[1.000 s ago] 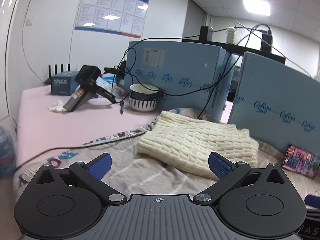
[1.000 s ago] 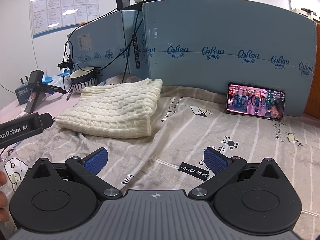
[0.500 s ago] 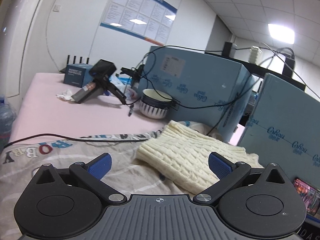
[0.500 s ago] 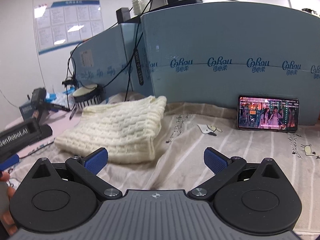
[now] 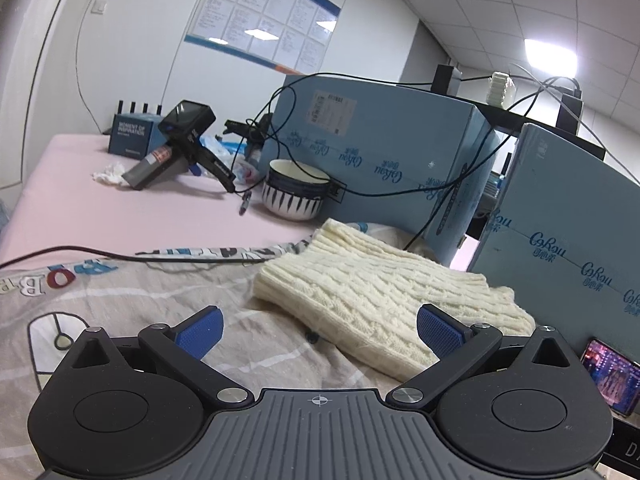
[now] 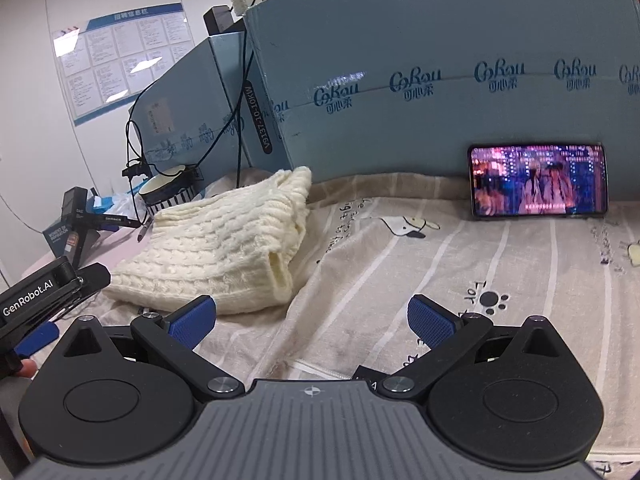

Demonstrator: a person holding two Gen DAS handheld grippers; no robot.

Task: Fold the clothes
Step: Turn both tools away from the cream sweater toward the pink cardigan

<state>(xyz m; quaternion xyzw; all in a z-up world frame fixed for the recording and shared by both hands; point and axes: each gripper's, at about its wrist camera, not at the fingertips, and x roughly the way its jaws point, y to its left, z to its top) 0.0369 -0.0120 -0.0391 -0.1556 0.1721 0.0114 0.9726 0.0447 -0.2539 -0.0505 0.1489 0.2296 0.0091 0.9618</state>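
Note:
A cream cable-knit sweater (image 5: 372, 292) lies folded on the striped cartoon-print sheet (image 5: 132, 300); it also shows in the right wrist view (image 6: 224, 240). My left gripper (image 5: 318, 326) is open and empty, close in front of the sweater's near edge. My right gripper (image 6: 312, 318) is open and empty, just to the right of the sweater's near corner, above the sheet (image 6: 460, 264). The left gripper's body (image 6: 36, 300) shows at the left edge of the right wrist view.
Blue foam boards (image 6: 440, 80) wall the back. A phone (image 6: 538, 180) playing video leans on them. A striped bowl (image 5: 294, 192), a black handheld device (image 5: 176, 148), a blue box (image 5: 130, 134) and cables (image 5: 120, 256) sit on the pink surface at left.
Both grippers have moved closer to the sweater and the left view has tilted up and turned left. Both stay open and empty. The sweater has not moved.

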